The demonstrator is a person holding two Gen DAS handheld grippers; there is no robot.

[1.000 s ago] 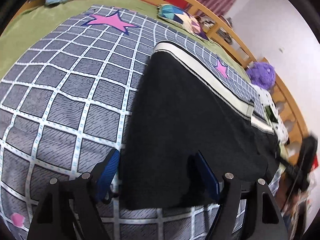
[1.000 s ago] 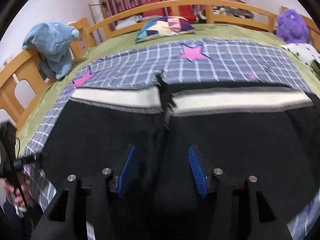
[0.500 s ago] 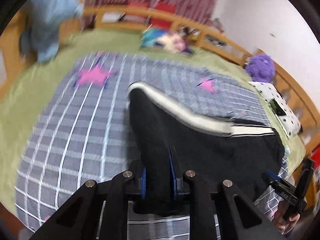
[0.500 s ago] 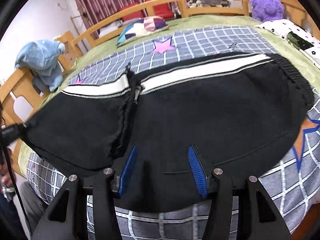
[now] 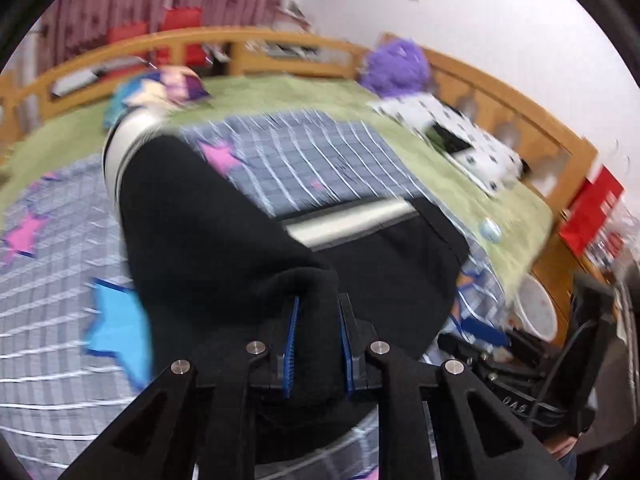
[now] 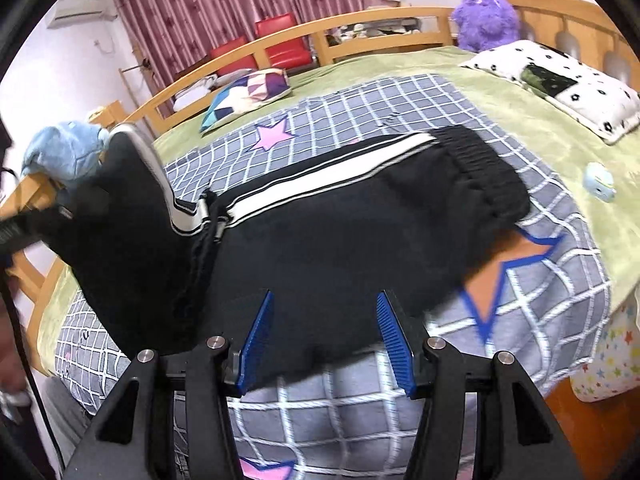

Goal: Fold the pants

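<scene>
The bed [image 6: 420, 64], its wooden rail curving round the far side, carried a grey checked star-print blanket [image 6: 360, 112], and on that lay the black pants [image 6: 340, 232] with their white side stripe [image 6: 320, 178]. A second earlier they had been spread flat. Since then the left gripper [image 5: 317, 332] had clamped its blue pads on the cuff end of the legs and carried it up off the blanket and across toward the waistband [image 6: 480, 160], so that in the right wrist view the leg half stood raised at the left, stripe curling over. That looked like the first lengthwise fold getting under way, not yet laid down.

In the left wrist view, black cloth bulged between and over the nearly closed jaws, firmly pinched, with the rest of the pants draping away below.

The right gripper [image 6: 324, 340] stood half open, unchanged, its pads either side of the near edge of the pants around mid-length, not pressing on the cloth.
</scene>
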